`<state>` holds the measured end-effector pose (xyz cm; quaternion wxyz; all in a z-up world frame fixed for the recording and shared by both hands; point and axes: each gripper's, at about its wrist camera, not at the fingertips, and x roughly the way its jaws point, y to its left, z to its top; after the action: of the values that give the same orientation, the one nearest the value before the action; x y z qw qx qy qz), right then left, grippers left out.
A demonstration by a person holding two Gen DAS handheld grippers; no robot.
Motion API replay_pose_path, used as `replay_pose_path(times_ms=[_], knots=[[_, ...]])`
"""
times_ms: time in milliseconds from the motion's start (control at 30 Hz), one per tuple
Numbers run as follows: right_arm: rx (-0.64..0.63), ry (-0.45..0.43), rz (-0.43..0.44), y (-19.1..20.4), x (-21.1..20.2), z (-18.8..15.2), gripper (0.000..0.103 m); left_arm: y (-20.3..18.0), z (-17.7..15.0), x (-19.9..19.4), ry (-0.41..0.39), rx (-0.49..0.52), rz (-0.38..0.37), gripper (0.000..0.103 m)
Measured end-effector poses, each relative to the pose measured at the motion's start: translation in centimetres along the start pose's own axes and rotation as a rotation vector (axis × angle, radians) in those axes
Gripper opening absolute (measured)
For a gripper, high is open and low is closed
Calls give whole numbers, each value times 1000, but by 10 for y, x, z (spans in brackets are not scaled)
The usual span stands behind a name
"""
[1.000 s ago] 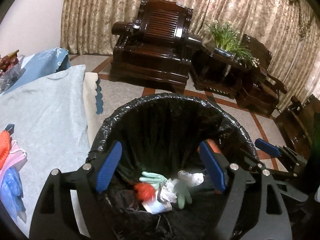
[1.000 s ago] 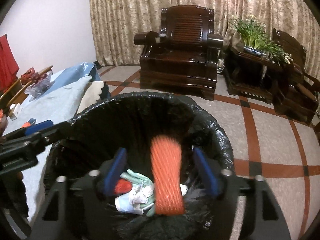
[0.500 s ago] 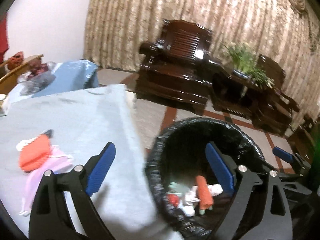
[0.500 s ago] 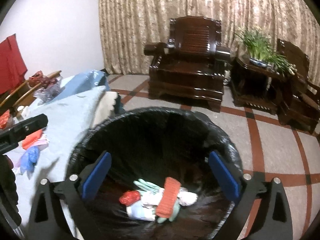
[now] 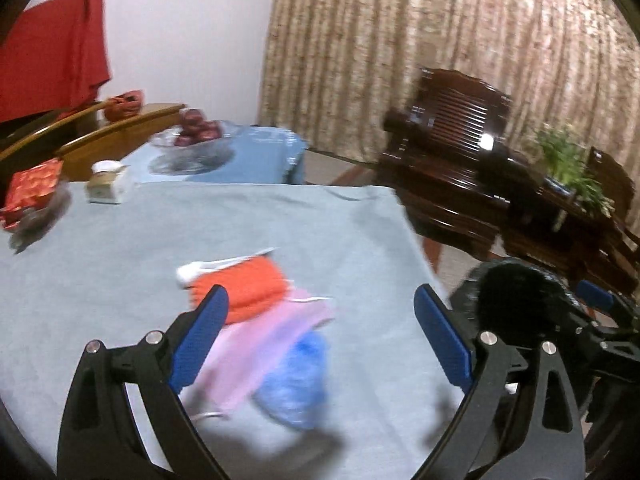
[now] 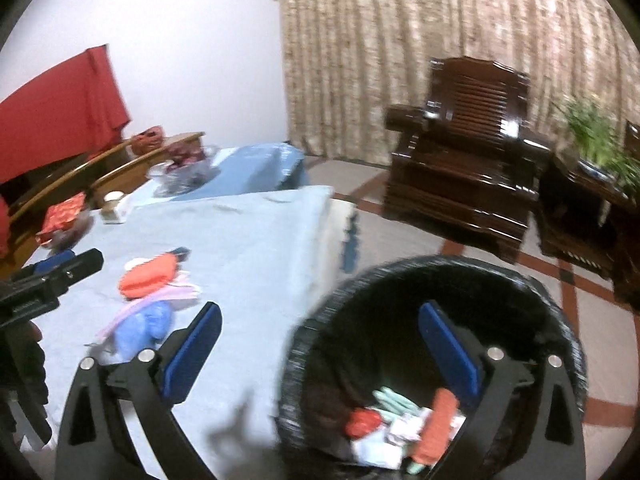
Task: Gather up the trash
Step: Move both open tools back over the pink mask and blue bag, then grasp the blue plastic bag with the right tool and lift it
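**Tongs empty, next trash lies on the table to the left**

Trash still to be collected sits in one small heap on the blue-grey tablecloth (image 5: 100, 288): an orange mesh piece (image 5: 244, 288) on top at the far end, a pink mask (image 5: 264, 344) under it, and a blue glove (image 5: 294, 384) nearest the cameras. The heap's long axis runs roughly from far left to near right in the left wrist view.

The left gripper (image 5: 320, 340) has the heap straight ahead and below, between its two blue pads – jaws spread wide, nothing between them touching either pad. Its jaws have just been opening a little further. This hand looks the nearer one for the next pick.

The right gripper (image 6: 320, 350) is also wide apart and empty, having just been opening too. The heap lies up and to its left, while the black-lined bin (image 6: 560, 320) sits just beside the table's edge, below its right finger. Inside the bin lie an orange mesh roll (image 6: 438, 424), a red scrap (image 6: 362, 420), pale green gloves (image 6: 394, 398) and white paper.

Both views are motion-blurred – how the mask's loops lie is hard to tell. In the left view the bin is mostly cut off behind the right finger.
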<state>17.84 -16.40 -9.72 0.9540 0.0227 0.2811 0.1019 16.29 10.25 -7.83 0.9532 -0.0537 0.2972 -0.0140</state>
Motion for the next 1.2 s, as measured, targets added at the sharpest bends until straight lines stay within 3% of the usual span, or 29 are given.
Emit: replay_pose_path(times_ms=[400,767,1200], knots=[[-62,2,117,75,40,10,97,74,-9,-5,0,-54,119,91],[-99,103,174,120,74,-29,96,106,-35,8,39,-79,163,91],[-162,175,207,162,101,-52,89,125,-56,24,63,-101,153,91]])
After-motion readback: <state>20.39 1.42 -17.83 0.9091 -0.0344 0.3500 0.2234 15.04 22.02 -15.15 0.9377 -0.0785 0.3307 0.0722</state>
